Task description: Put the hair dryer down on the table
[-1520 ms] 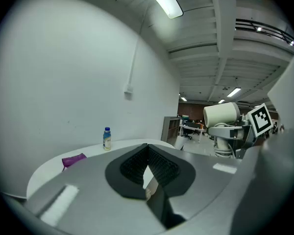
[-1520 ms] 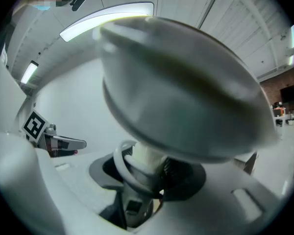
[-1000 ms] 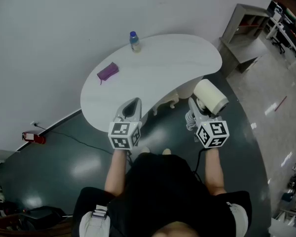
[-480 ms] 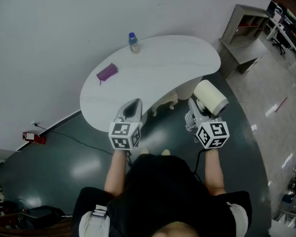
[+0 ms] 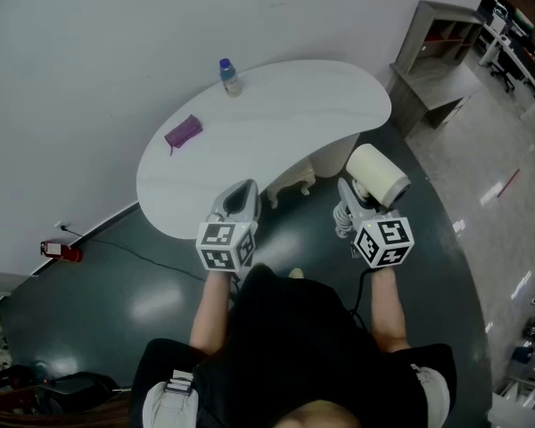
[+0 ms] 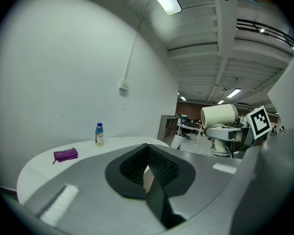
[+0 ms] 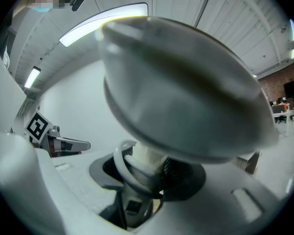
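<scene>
Head view: I'm looking steeply down at a white kidney-shaped table (image 5: 285, 123) against the wall. A purple pouch (image 5: 183, 132) is lying near its left end. A small bottle (image 5: 229, 77) is standing upright at the far edge, apart from the pouch.

Right gripper (image 5: 351, 194) is holding the hair dryer (image 5: 377, 175). The cream barrel is sitting above the jaws, off the table's near right edge and over the dark floor (image 5: 116, 292). It is not touching the tabletop.

Right gripper view: the jaws are standing wide and clamping the dryer's handle (image 7: 146, 163), with the ribbed pads (image 7: 172, 170) pressing on it. The barrel is filling most of the frame. A white cord (image 7: 119, 165) is looping around the handle. It looks coiled there, but the close-up is blurry, so I'm not sure how it is wrapped.

Left gripper (image 5: 240, 188) is hanging beside the right one, level with it and well apart, pointing at the table's near edge. Left gripper view: its jaws are pressed together with nothing between them. Beyond them I'm seeing the pouch, the bottle and, off to the right, the dryer in the other gripper.

A grey shelf unit (image 5: 437, 34) is standing past the table's right end.
</scene>
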